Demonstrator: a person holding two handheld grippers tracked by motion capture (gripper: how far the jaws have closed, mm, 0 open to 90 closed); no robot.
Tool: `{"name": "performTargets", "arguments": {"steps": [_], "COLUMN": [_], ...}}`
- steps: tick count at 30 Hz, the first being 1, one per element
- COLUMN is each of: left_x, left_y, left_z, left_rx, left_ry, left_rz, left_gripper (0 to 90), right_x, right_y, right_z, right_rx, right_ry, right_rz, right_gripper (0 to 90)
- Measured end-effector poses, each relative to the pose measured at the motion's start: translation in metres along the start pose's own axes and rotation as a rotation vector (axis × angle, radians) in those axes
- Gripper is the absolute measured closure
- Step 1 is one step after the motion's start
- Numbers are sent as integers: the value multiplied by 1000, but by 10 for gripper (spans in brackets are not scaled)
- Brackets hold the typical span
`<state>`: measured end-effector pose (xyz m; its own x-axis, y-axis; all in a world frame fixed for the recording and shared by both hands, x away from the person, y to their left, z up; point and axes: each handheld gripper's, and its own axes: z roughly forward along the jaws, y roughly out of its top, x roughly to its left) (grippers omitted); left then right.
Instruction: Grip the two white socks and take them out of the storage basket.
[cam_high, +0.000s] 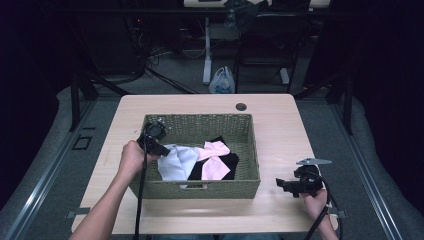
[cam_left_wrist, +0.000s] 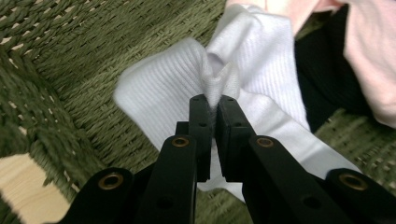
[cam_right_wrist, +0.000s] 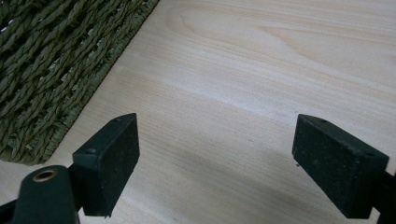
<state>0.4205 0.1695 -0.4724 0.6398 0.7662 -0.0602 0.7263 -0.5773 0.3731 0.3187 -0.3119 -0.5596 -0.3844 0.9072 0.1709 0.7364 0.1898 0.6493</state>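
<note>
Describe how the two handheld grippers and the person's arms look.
Both the left gripper and right gripper are black, with flat rectangular jaw pads and brass-ringed pivot holes. A black cable trails from each. The right carries a grey three-cornered plate. Forearms are bare, no sleeves visible.

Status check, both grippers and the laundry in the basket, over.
Left gripper shut on white ribbed cloth inside green woven basket. Right gripper open over bare wooden table. Pink and black cloths beside it, nothing blocking.

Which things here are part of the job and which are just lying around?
In play:
- left gripper, shut on the white cloth
- green woven basket with the pink cloth and black cloth

Lying about:
- right gripper, open over the table
- plastic bag on the floor
</note>
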Motion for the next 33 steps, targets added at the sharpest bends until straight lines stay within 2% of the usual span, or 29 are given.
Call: {"name": "performTargets", "arguments": {"steps": [8,11,16,19,26,33], "left_x": [-1,-2,-5,-9,-12,-18], "left_y": [-1,0,4,10,23,34], "left_z": [-24,-41,-52,-62,-79,-93], "left_rx": [-6,-23,-35,-38,-48,-58], "left_ry": [-10,-13,-22,-24,-40,-30], "left_rz": [25,36,48,66,86,105], "left_gripper": [861,862,863,863,864,866], "right_x": [0,0,1,1,-1,1], "right_y": [0,0,0,-1,-1,-1], "right_z": [0,1,0,0,-1,0], "right_rx": [3,10,5,-1,-2,3], "right_ry": [-2,-2,-2,-11,4,5], "right_rz": [5,7,4,8,9,6], "right_gripper": [146,147,146,146,146,146]}}
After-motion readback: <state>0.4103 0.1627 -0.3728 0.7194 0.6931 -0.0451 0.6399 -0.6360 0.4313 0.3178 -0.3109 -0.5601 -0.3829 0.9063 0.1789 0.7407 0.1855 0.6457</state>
